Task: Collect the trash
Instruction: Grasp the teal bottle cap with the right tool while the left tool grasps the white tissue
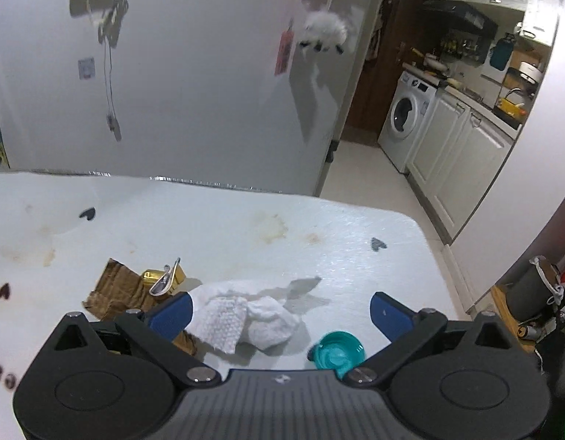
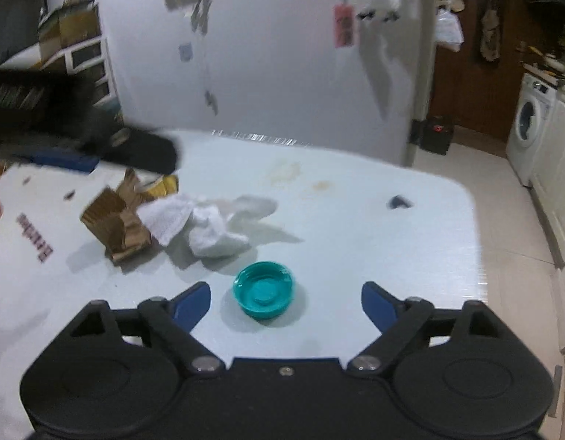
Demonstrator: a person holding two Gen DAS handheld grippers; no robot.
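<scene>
Both tongs, left (image 1: 279, 310) and right (image 2: 286, 302), stood spread and empty over the stained white worktop (image 2: 356, 227), right framing the upturned teal plastic cap (image 2: 264, 289), left the crumpled white tissues (image 1: 245, 321), apparently ready to pick.

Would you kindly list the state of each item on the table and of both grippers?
left gripper: open, over the tissues, nothing held
right gripper: open, around the cap without touching it
teal cap: lying hollow side up
white tissues: crumpled, loose on the table
brown paper: torn and creased, partly standing
table: stained
washing machine: door shut
</scene>
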